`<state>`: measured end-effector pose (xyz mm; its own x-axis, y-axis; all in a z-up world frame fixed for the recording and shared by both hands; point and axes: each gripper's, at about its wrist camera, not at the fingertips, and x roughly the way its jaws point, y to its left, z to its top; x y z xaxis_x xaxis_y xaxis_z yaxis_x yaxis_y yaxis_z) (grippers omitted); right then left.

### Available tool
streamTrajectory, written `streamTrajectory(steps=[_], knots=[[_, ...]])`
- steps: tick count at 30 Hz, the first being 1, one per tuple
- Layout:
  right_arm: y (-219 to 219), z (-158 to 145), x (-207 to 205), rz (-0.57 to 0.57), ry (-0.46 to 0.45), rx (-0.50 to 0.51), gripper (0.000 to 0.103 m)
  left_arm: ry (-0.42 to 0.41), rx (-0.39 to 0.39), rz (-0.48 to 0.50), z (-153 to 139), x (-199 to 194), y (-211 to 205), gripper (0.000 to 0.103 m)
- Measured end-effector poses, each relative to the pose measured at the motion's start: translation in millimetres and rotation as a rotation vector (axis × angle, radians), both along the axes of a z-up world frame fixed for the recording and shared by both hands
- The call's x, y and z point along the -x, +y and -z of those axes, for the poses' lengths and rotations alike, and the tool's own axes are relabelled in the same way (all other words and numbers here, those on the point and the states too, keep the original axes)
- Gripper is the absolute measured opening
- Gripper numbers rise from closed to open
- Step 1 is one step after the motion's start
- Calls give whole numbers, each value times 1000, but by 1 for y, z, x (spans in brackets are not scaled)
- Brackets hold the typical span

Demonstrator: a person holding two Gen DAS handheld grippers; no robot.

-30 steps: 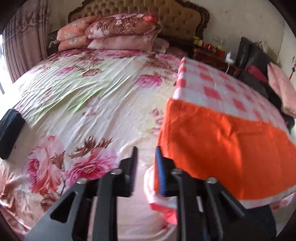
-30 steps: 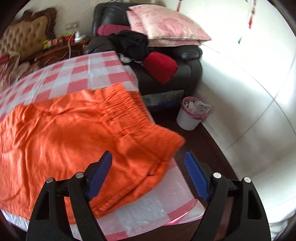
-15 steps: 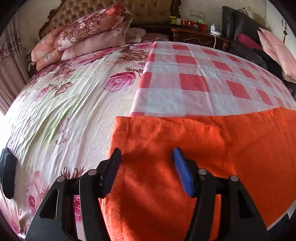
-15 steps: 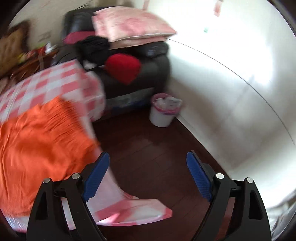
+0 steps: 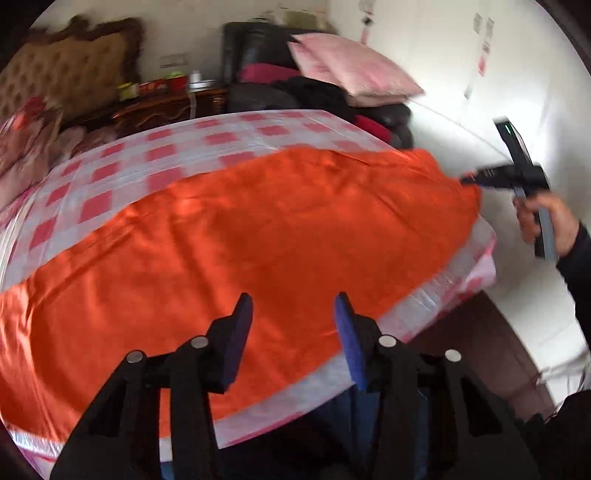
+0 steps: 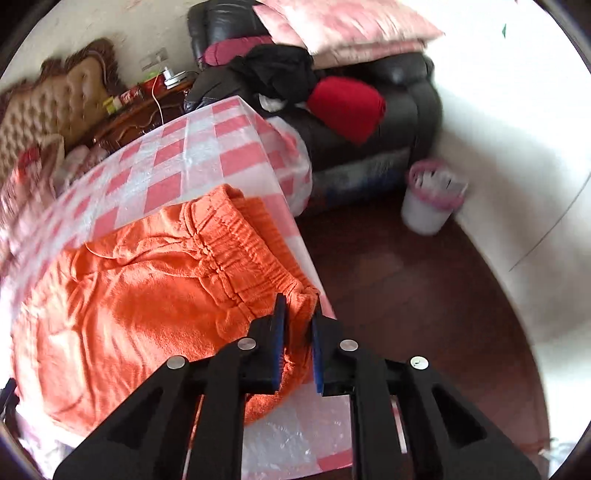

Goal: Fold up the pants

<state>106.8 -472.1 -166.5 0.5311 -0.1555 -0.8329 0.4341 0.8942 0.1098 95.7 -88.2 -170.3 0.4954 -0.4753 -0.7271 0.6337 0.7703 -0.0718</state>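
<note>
Orange pants (image 5: 240,240) lie spread flat on a red-and-white checked plastic cover (image 5: 122,162) over the bed. My left gripper (image 5: 293,325) is open and empty, hovering over the pants near the bed's front edge. My right gripper (image 6: 297,328) is shut on the near corner of the elastic waistband (image 6: 240,240) of the pants (image 6: 129,306), at the bed's corner. In the left wrist view the right gripper (image 5: 476,179) shows at the pants' far right end, held by a hand.
A black leather armchair (image 6: 388,122) piled with pink pillows (image 6: 343,26), black clothes and a red bundle (image 6: 347,107) stands past the bed. A white bin with a pink rim (image 6: 430,201) sits on the dark wood floor (image 6: 406,295). A wooden nightstand (image 5: 166,107) is behind.
My right gripper swung back from over the floor to the pants and shut on the waistband corner. My left gripper moved right along the pants and opened wider.
</note>
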Motion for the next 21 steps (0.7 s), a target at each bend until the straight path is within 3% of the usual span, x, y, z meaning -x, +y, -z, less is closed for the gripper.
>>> streamTrajectory(steps=[1,4,6,9,11,13,15,16,18,20,21], knots=[[-1,0,0,1,-9,-5,12,-13,-26,51,6,8,-21,45],[-4,-4,8,8,-57,-18,12,-51,-93,151,19,25,-67,32],[-9,6,13,27,-16,-9,12,-19,-57,158,22,24,-83,26],[-3,17,23,43,16,51,12,33,-17,139,27,14,-97,26],[5,15,28,50,42,135,12,53,-36,92,34,6,-96,26],[9,12,30,91,74,199,21,67,-7,56,31,3,-88,27],[21,-4,35,144,71,291,42,33,41,-12,21,-3,-72,49],[34,-18,36,156,32,324,42,13,63,-56,17,-10,-62,52],[59,-30,26,45,-32,273,52,-23,86,-156,10,-29,-43,58],[91,-31,3,-108,-92,230,63,-33,20,-263,8,-53,-29,59],[107,-28,-13,-152,-93,242,63,-29,-3,-310,7,-64,-19,58]])
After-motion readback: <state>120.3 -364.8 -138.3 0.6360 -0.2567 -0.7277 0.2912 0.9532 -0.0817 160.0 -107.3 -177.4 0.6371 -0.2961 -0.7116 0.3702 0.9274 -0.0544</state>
